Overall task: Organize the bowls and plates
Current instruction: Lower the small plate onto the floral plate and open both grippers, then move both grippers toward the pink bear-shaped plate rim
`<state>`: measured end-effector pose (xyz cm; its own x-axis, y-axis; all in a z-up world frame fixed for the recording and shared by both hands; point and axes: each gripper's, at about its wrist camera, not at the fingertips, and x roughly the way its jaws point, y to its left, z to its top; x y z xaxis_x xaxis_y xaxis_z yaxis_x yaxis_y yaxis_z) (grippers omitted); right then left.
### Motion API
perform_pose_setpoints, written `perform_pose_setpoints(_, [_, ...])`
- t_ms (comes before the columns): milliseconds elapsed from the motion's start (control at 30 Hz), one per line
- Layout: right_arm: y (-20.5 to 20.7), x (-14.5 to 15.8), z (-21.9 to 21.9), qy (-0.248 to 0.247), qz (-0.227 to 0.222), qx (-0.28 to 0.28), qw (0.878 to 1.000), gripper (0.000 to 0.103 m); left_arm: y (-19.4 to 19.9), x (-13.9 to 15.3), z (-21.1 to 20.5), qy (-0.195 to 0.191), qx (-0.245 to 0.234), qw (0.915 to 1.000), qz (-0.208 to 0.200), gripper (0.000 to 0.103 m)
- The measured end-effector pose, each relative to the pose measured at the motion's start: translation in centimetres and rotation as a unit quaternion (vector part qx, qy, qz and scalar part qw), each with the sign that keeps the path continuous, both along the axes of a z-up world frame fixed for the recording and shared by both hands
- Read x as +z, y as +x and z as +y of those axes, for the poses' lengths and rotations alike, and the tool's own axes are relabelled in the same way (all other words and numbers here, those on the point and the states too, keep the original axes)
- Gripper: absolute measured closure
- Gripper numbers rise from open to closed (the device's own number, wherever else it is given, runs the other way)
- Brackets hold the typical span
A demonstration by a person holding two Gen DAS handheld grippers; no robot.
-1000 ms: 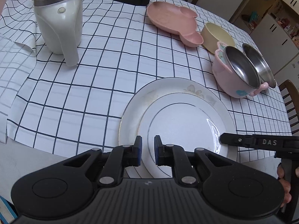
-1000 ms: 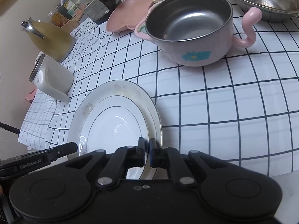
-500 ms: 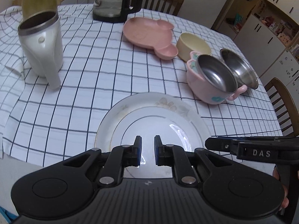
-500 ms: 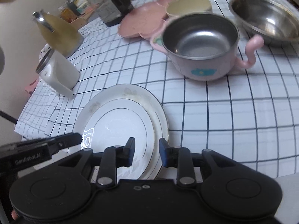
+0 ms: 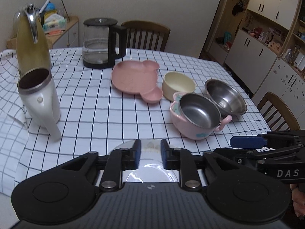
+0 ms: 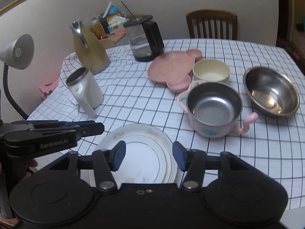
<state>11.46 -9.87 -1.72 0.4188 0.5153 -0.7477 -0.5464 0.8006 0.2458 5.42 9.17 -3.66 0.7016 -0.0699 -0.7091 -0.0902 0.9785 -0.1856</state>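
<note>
Two white plates lie stacked (image 6: 144, 152) at the table's near edge; they also show in the left wrist view (image 5: 150, 164). My right gripper (image 6: 149, 155) is open and empty, raised above the stack. My left gripper (image 5: 150, 153) is open a little and empty, above the stack's near side. Farther back are a pink bear-shaped plate (image 5: 133, 80), a cream bowl (image 5: 178, 85), a pink handled bowl with a steel liner (image 5: 198, 114) and a steel bowl (image 5: 225, 97).
A white mug (image 5: 39, 99), a yellow thermos (image 5: 31, 43) and a glass kettle (image 5: 101, 42) stand at the left and back of the checked tablecloth (image 5: 106, 114). Chairs (image 5: 145, 35) ring the table. A desk lamp (image 6: 18, 55) stands at the left.
My right gripper let go of the plate rim and opened wide. Both grippers pulled back and rose away from the stacked plates. The left jaws widened slightly.
</note>
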Motion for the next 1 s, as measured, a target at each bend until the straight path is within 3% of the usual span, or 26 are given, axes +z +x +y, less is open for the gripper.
perform_pose_setpoints(67, [-0.1, 0.7, 0.1, 0.003, -0.01, 0.002, 1.0, 0.042, -0.1, 0.5, 0.1, 0.002, -0.001, 0.9999, -0.015, 0.054])
perform_pose_setpoints(100, [-0.2, 1.0, 0.2, 0.004, -0.016, 0.004, 1.0, 0.04, -0.2, 0.8, 0.1, 0.005, 0.001, 0.9997, -0.024, 0.038])
perform_pose_setpoints(133, [-0.3, 1.4, 0.3, 0.004, -0.023, 0.005, 1.0, 0.038, -0.3, 1.2, 0.1, 0.01, 0.003, 0.9993, -0.035, 0.031])
perform_pose_setpoints(200, [-0.3, 2.0, 0.4, 0.006, -0.031, 0.006, 0.999, 0.036, -0.4, 1.7, 0.1, 0.014, 0.001, 0.9989, -0.045, 0.031])
perform_pose_setpoints(500, [0.6, 4.6, 0.3, 0.004, -0.085, -0.001, 0.996, 0.001, 1.2, 3.8, 0.9, 0.016, 0.018, 0.9973, -0.07, 0.017])
perform_pose_setpoints(667, [3.1, 5.7, 0.6, 0.002, -0.106, -0.002, 0.994, 0.0, 3.6, 4.1, 1.4, 0.019, 0.045, 0.9955, -0.081, 0.012])
perform_pose_setpoints(700, [3.8, 5.7, 0.7, -0.002, -0.109, -0.001, 0.994, 0.0, 4.2, 4.1, 1.6, 0.016, 0.051, 0.9951, -0.084, 0.009])
perform_pose_setpoints(733, [4.6, 5.7, 0.8, -0.005, -0.111, -0.002, 0.994, 0.0, 4.9, 4.0, 1.8, 0.011, 0.056, 0.9948, -0.084, 0.0])
perform_pose_setpoints(1000, [13.0, 4.6, 2.0, -0.019, -0.092, -0.006, 0.996, 0.0, 12.1, 2.7, 3.0, 0.041, 0.091, 0.9934, -0.057, 0.0])
